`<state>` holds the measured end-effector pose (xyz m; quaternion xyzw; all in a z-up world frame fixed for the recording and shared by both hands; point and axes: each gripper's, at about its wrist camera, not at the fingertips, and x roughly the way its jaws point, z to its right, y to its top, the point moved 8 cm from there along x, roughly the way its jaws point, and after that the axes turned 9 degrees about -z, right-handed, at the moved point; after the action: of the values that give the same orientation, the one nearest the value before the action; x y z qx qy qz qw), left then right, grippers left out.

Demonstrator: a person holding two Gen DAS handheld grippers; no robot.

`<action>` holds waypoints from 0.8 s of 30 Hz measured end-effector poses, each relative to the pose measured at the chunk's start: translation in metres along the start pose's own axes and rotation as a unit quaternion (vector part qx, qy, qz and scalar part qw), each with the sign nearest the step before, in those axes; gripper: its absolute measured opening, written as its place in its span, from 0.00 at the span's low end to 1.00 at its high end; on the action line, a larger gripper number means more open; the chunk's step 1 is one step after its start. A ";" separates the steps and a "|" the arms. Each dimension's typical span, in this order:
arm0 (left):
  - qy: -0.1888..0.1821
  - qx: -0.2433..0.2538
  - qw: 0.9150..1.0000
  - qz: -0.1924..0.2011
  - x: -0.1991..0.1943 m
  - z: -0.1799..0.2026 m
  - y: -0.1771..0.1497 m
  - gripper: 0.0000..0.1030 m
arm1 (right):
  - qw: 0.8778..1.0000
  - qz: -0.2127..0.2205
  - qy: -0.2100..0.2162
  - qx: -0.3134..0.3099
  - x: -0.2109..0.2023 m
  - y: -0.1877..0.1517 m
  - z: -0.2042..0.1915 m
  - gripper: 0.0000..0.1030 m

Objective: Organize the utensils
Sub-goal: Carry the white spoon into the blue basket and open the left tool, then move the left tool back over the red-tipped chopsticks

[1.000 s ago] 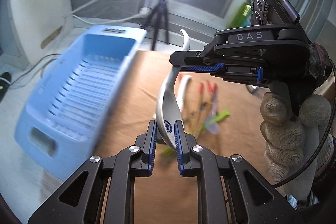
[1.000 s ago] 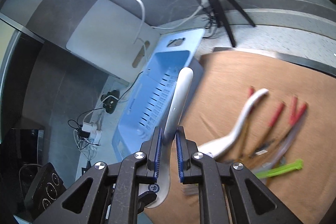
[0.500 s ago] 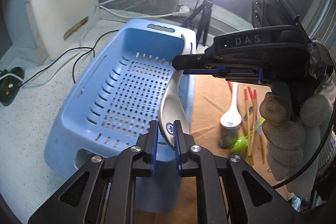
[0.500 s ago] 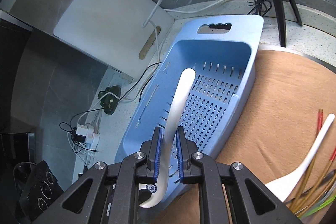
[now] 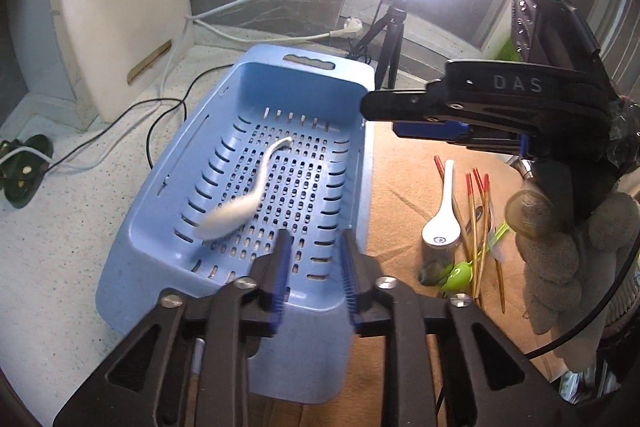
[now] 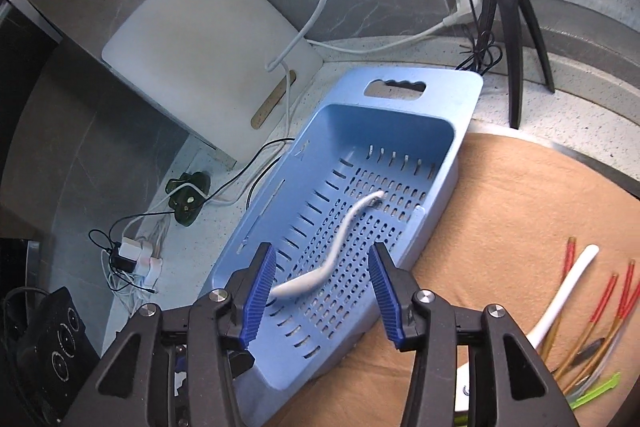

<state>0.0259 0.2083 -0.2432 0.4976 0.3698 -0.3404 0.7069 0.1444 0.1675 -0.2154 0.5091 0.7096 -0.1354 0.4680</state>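
Note:
A white ceramic spoon (image 5: 236, 205) lies blurred on the slotted floor of the blue basket (image 5: 308, 61), free of both grippers. My left gripper (image 5: 316, 267) hovers over the basket's near end, its jaws opening with nothing between them. My right gripper (image 6: 322, 291) also hangs above the basket (image 6: 400, 83), jaws opening. The spoon (image 6: 340, 247) shows below the gap, untouched by the pads. On the brown mat (image 5: 400, 187) lie another white spoon (image 5: 440, 223), red-tipped chopsticks (image 5: 480, 219) and a green spoon (image 5: 460, 273).
A white cutting board (image 5: 120, 7) leans on the wall behind the basket. A ring light on a black tripod (image 5: 390, 39) stands at the back. Cables and a power strip (image 6: 136, 255) lie on the counter to the left. A gloved hand (image 5: 560, 247) holds the right gripper.
Both grippers carried one white spoon from over the mat to above the blue basket. Their jaws have opened and the spoon has dropped into the basket.

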 end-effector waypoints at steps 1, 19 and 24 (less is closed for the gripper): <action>0.000 0.002 1.000 0.002 -0.002 0.003 0.000 0.28 | 1.000 0.003 -0.003 -0.003 -0.005 -0.002 0.001 0.43; -0.014 0.031 0.999 0.005 -0.007 0.066 -0.008 0.36 | 0.994 0.098 -0.025 0.039 -0.122 -0.043 0.084 0.51; -0.029 0.056 0.998 -0.003 0.001 0.093 -0.007 0.36 | 0.991 0.104 -0.058 0.058 -0.147 -0.058 0.124 0.61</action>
<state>0.0375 0.1178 -0.2254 0.5249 0.3311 -0.3770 0.6876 0.1668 -0.0287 -0.1787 0.5977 0.6156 -0.1565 0.4892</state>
